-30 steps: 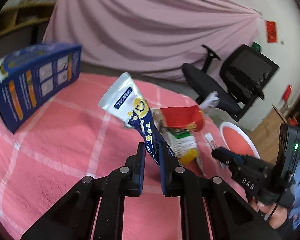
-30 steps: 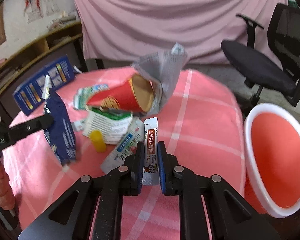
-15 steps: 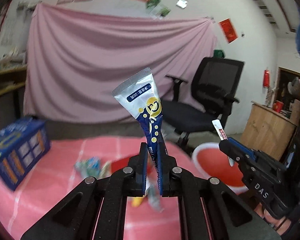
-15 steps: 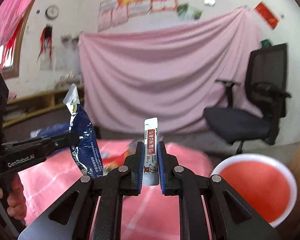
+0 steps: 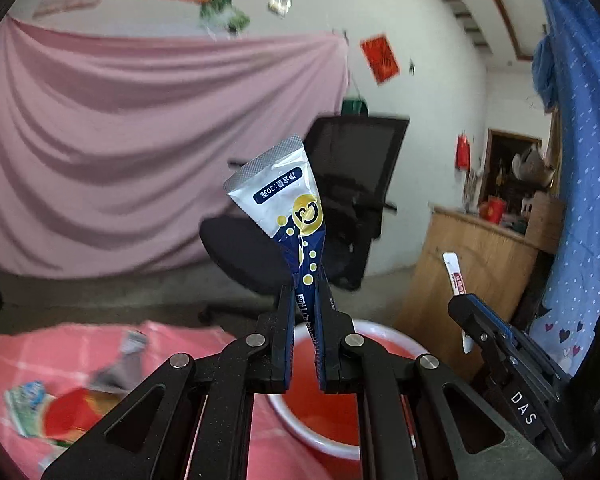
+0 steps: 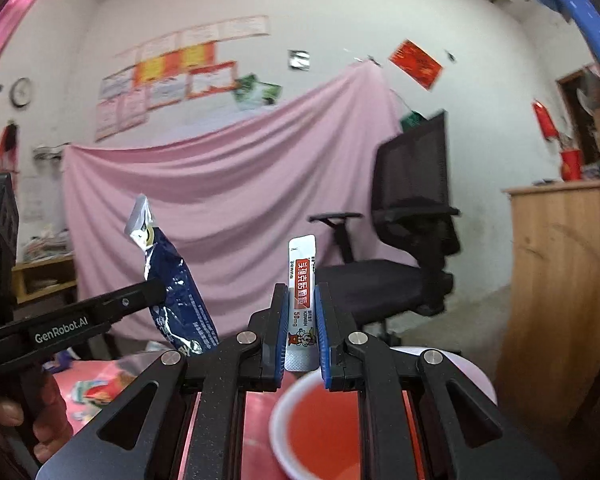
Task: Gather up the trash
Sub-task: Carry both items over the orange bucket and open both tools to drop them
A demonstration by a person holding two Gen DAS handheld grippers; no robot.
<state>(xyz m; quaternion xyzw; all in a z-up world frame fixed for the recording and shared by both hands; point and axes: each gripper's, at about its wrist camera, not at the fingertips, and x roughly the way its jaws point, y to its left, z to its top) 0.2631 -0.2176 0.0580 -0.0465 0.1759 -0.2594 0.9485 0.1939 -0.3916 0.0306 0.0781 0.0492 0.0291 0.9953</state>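
Trash pouch (image 5: 288, 204), blue and silver, stands upright at 12 o'clock, pinched in the raised left gripper (image 5: 304, 300). The right gripper (image 6: 301, 312), level beside it, clamps a white sachet (image 6: 301, 280). Below both sits the red basin (image 5: 384, 332); its contents can't be made out. More wrappers (image 5: 60, 408) lie on the table (image 5: 80, 344) at 8 o'clock.

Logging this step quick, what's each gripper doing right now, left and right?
Left gripper: shut on the blue and silver sachet.
Right gripper: shut on the narrow white stick packet.
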